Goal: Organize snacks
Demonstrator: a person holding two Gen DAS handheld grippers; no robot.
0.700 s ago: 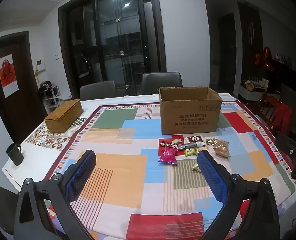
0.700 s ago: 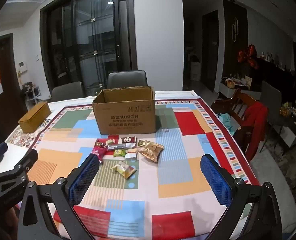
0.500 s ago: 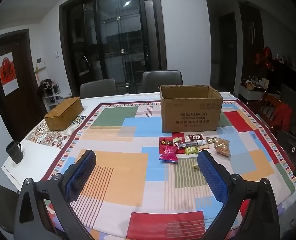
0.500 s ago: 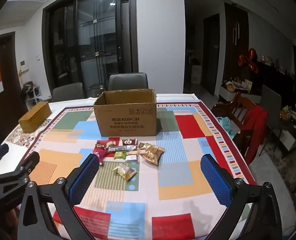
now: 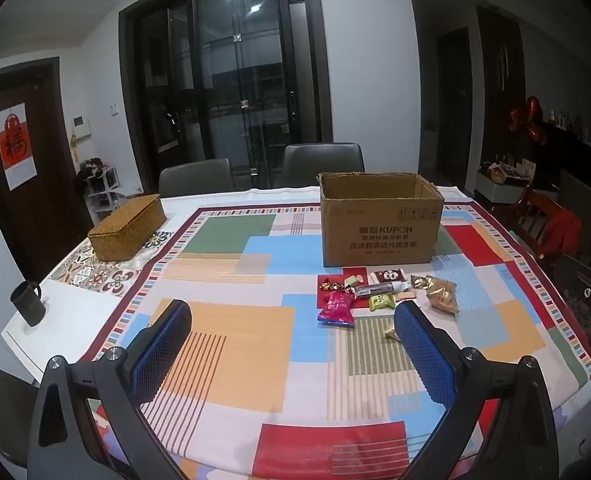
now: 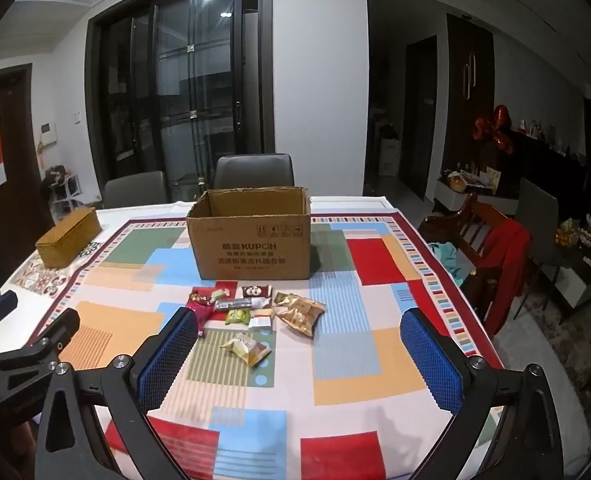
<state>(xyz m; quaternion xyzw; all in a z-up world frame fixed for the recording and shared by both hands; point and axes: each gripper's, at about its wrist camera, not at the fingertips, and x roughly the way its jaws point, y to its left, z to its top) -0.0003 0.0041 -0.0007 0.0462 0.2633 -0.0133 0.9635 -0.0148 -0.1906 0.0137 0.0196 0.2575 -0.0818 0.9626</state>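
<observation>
This is a home, in the dining area of a living space. A dining table [image 5: 223,344] under a patchwork-coloured tablecloth [image 6: 359,364] has grey upholstered chairs [image 5: 323,160] pushed up to its far side. Behind them stand dark-framed glass sliding doors [image 5: 231,92], black with night outside. A red paper good-luck sign [image 5: 13,146] hangs on a dark wooden door at the left. To the right, a red garment [image 6: 507,256] drapes over a wooden chair, and a dark sideboard [image 6: 551,160] carries ornaments and red balloons [image 6: 495,128]. A woven box [image 5: 127,226] and a mug [image 5: 27,304] sit on the table
</observation>
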